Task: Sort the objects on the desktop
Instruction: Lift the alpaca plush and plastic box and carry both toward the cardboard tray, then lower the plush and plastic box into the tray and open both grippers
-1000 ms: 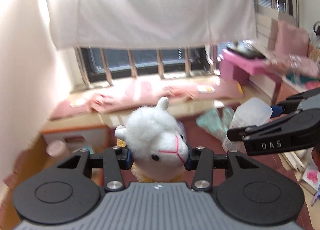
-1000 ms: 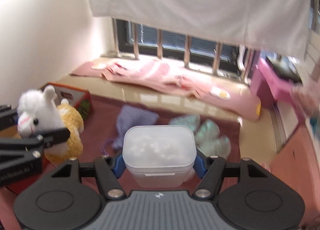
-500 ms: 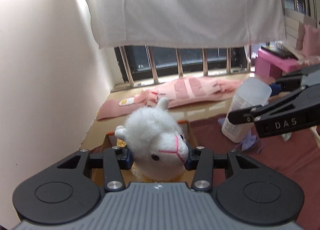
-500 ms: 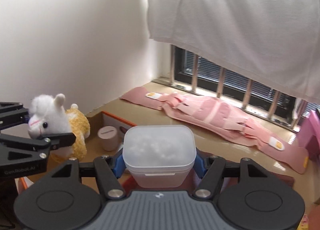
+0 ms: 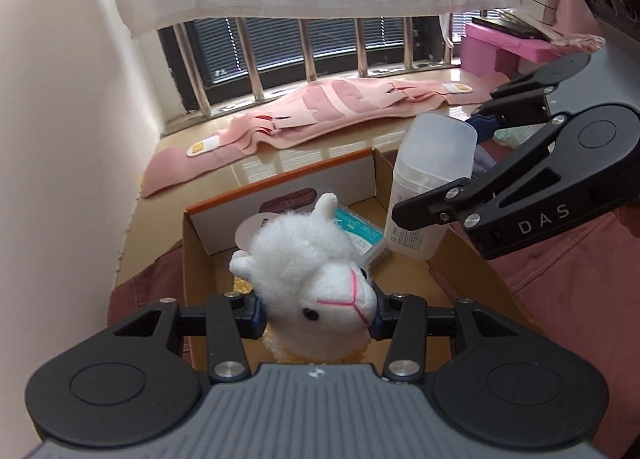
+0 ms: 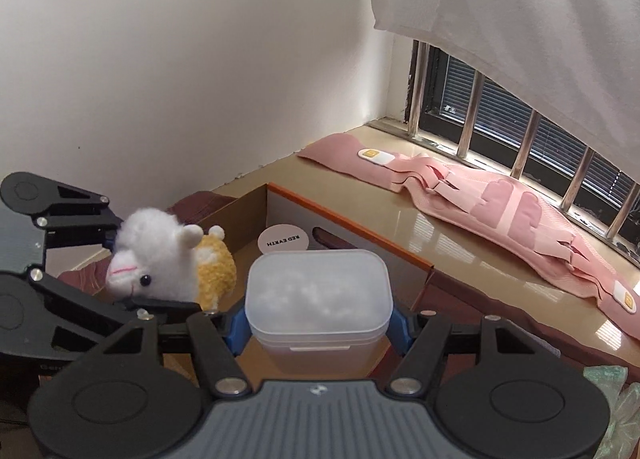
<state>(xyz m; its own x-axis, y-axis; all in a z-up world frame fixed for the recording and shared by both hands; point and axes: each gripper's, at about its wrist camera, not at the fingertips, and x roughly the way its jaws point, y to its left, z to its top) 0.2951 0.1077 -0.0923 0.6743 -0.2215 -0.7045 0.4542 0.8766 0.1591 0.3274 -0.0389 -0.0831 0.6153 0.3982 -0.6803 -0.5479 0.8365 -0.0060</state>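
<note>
My left gripper (image 5: 318, 317) is shut on a white plush alpaca (image 5: 308, 279) with a yellow body, held over the open cardboard box (image 5: 192, 263). The same alpaca (image 6: 160, 263) shows at the left of the right wrist view, clamped by the left gripper (image 6: 132, 263). My right gripper (image 6: 318, 325) is shut on a frosted plastic container (image 6: 318, 295) with white contents, held above the box (image 6: 352, 227). From the left wrist view that container (image 5: 428, 183) hangs upright over the box's right side in the right gripper (image 5: 472, 163). Inside the box lie a teal packet (image 5: 360, 233) and a round pink jar (image 6: 284, 239).
A pink fabric belt (image 5: 340, 107) stretches along the beige sill below the barred window (image 5: 280, 43). A white wall (image 6: 160, 79) stands close on the left. Maroon cloth (image 5: 580, 279) covers the desk around the box. Pale green packets (image 6: 616, 411) lie at the right. A pink stool (image 5: 508, 47) stands far right.
Both grippers have swung left with their loads, from over the maroon desk to above the cardboard box. The box and its contents have come into plain view beneath them.
</note>
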